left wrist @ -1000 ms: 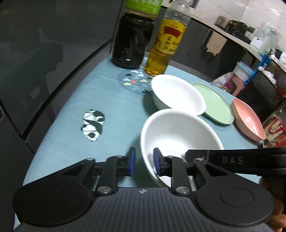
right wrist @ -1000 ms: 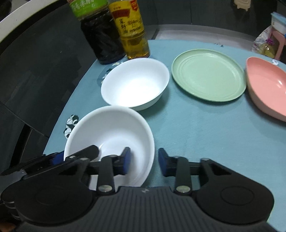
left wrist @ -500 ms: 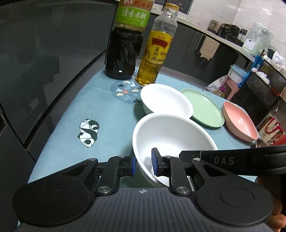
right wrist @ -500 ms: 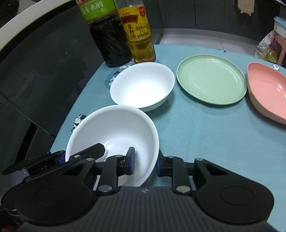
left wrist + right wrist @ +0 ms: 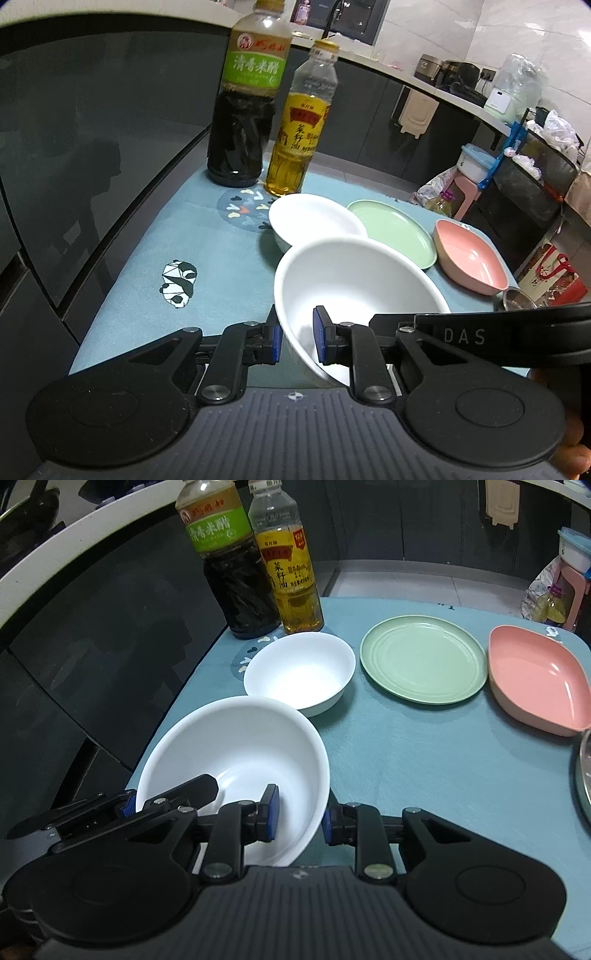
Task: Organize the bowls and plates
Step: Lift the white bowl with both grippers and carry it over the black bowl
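A large white bowl is held off the blue tablecloth by both grippers. My left gripper is shut on its near-left rim; my right gripper is shut on its near-right rim. The left gripper's fingers show at the bowl's left in the right wrist view. Behind it stands a smaller white bowl. To the right lie a green plate and a pink oval dish.
A dark vinegar bottle and a yellow oil bottle stand at the table's back. A steel rim shows at the right edge. A dark glossy cabinet runs along the left. The table's edge is on the left.
Both grippers closed onto the large white bowl's rim and lifted it; the bowl now partly overlaps the smaller bowl in both views.
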